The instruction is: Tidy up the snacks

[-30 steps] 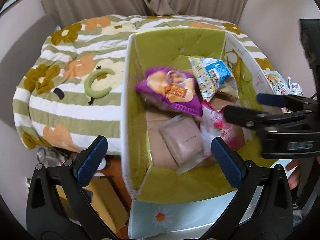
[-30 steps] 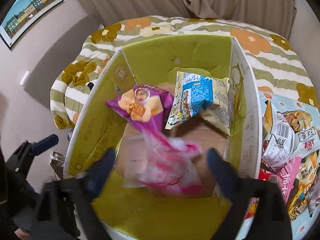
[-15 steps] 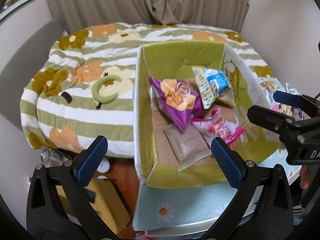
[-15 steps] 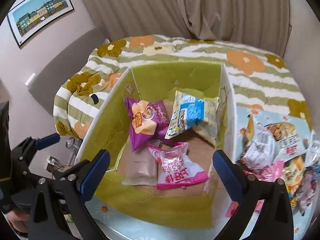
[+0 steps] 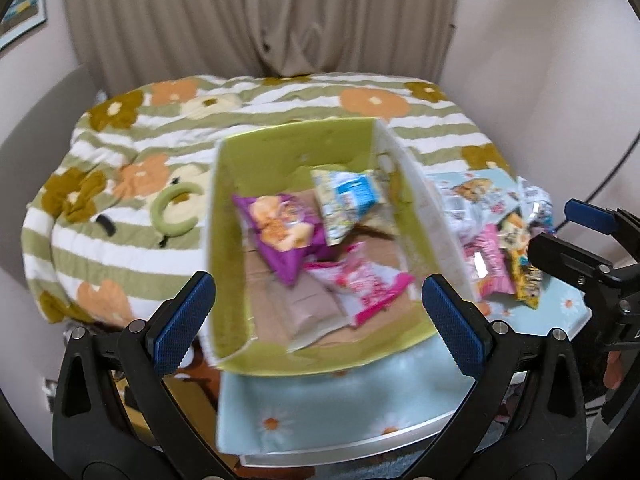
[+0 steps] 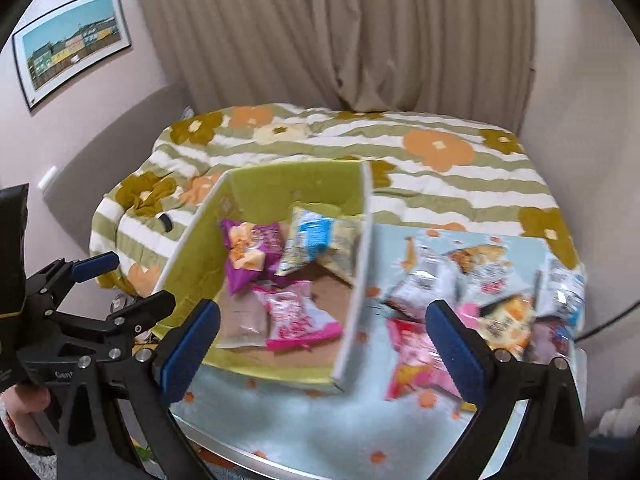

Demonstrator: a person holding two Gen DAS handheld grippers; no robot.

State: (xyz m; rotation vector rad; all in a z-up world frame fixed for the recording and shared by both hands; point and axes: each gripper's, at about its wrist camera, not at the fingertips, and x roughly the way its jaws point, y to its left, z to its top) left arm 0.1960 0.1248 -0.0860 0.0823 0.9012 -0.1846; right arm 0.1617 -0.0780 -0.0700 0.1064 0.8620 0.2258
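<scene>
A green-lined cardboard box (image 5: 224, 216) (image 6: 356, 292) stands on a light blue flowered table (image 5: 320, 408) (image 6: 320, 412). In it lie a purple snack bag (image 5: 280, 232) (image 6: 246, 252), a blue and white bag (image 5: 346, 200) (image 6: 308, 242), a pink bag (image 5: 364, 284) (image 6: 294, 318) and a brown packet (image 5: 308, 308) (image 6: 244, 320). A pile of loose snack bags (image 5: 500, 240) (image 6: 480, 300) lies on the table right of the box. My left gripper (image 5: 320, 320) (image 6: 108, 284) is open and empty, in front of the box. My right gripper (image 6: 324, 344) (image 5: 572, 232) is open and empty, near the box's right wall.
A bed with a green-striped flowered quilt (image 5: 120, 184) (image 6: 440, 160) lies behind the table. A green ring-shaped object (image 5: 174, 214) rests on the quilt. Beige curtains (image 6: 340, 40) hang behind. A framed picture (image 6: 72, 48) hangs on the left wall.
The pink bag left my right gripper and came to rest in the box. Both grippers have pulled back and up from the box, and the right view has swung toward the loose snack pile.
</scene>
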